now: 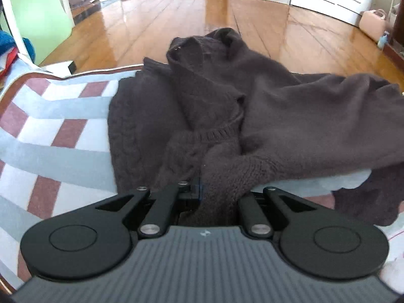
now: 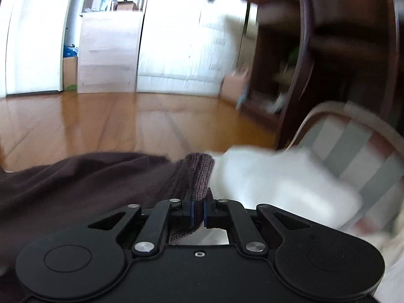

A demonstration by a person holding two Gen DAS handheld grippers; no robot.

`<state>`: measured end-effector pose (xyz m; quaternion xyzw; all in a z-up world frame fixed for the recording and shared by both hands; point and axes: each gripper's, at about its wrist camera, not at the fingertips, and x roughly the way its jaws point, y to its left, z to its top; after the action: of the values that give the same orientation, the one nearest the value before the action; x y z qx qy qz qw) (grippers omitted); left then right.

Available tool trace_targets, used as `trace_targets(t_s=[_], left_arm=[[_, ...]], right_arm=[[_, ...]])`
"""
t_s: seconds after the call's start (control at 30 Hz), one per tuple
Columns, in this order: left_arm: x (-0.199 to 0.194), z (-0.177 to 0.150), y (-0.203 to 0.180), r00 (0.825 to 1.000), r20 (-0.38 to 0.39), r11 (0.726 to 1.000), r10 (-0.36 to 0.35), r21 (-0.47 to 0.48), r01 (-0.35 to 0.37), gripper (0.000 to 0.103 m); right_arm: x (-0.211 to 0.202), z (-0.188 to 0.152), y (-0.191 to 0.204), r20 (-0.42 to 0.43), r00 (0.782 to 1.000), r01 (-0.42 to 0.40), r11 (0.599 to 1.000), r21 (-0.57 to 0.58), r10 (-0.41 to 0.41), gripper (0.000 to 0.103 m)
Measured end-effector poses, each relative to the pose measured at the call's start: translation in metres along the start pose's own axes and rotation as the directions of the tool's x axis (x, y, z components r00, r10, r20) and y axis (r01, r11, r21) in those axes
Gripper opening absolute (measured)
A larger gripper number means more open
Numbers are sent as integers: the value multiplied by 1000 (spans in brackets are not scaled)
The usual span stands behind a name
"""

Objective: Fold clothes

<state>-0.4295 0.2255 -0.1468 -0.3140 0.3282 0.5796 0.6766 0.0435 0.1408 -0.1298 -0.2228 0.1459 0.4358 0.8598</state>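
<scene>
A dark brown knit sweater (image 1: 252,96) lies bunched on a striped blue, white and maroon cloth surface (image 1: 50,131). My left gripper (image 1: 214,192) is shut on a thick fold of the sweater, which runs between the jaws and hides the fingertips. My right gripper (image 2: 198,212) is shut on a ribbed edge of the same sweater (image 2: 199,174); the rest of it spreads to the left (image 2: 75,184). The right wrist view is motion-blurred.
A polished wooden floor (image 1: 176,30) lies beyond the surface's far edge. A white garment or pillow (image 2: 285,176) lies right of the right gripper. Dark wooden furniture (image 2: 341,50) stands at the right, white cabinets (image 2: 176,38) at the back. Coloured items (image 1: 10,48) sit at far left.
</scene>
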Motion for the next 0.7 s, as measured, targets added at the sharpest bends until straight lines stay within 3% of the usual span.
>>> trace_targets(t_s=[0.07,0.1,0.17,0.2,0.23,0.3,0.37,0.47,0.6,0.7], left_arm=[[11,-1,-4,995,-78,998,-60,14,62,7],[15,-3,-7,993,-99,998,-58,26,61,7],[21,-9,-13,991,-127,998,-31,55,38,11],[21,-12,-17,991,-130,997,-16,69,25,11],[20,-16,-21,992,-124,996,1,83,9,12],[14,-22,-29,993,-104,992,50,123,-37,19],[2,-29,-38,992,-75,983,97,161,-84,23],[-23,-41,-48,987,-2,961,161,227,-157,32],[-42,-53,-55,967,102,910,234,327,-255,45],[-48,-57,-58,961,109,894,255,352,-278,46]], right_arm=[[22,-22,11,-105,992,46,986,-163,-64,8],[34,-33,14,-165,983,46,978,-201,-80,14],[38,-46,8,-245,968,32,992,-125,-63,18],[31,-47,5,-256,965,40,997,-60,-54,36],[22,-47,2,-269,962,52,999,-3,-51,43],[6,-48,-1,-291,956,71,992,104,-38,47],[-13,-52,1,-295,955,33,979,199,28,47],[-35,-56,16,-291,938,-107,956,274,189,47],[-48,-56,43,-291,884,-274,911,309,365,47],[-52,-54,65,-298,829,-382,868,316,473,47]])
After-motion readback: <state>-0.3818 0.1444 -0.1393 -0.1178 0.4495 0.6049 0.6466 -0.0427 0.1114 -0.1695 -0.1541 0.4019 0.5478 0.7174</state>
